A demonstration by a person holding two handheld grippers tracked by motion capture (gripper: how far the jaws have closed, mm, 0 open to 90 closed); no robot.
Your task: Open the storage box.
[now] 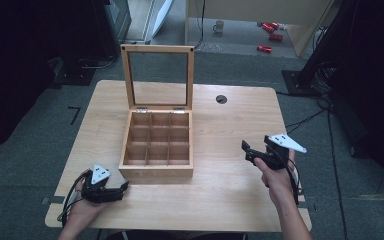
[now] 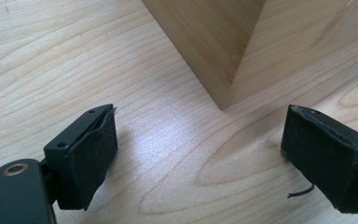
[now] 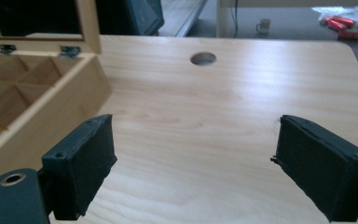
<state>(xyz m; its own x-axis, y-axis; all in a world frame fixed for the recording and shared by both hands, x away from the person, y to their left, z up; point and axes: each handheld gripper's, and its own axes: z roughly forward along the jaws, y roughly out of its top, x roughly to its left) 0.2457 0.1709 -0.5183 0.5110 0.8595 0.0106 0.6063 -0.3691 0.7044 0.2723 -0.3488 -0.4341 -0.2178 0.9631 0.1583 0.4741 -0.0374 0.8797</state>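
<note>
We are holding the left gripper low near the table's front left corner, its jaws spread wide with nothing between them. In the left gripper view they are pointing at the near left corner of the wooden compartment box, which is lying just beyond them, apart from both jaws. We are keeping the right gripper raised over the table's right side, jaws likewise wide and empty, aimed toward the box. The box is sitting at the middle of the table, its nine compartments bare, its glass-paned lid standing upright at the back on two hinges. A round cable hole is lying toward the back edge, right of the lid.
</note>
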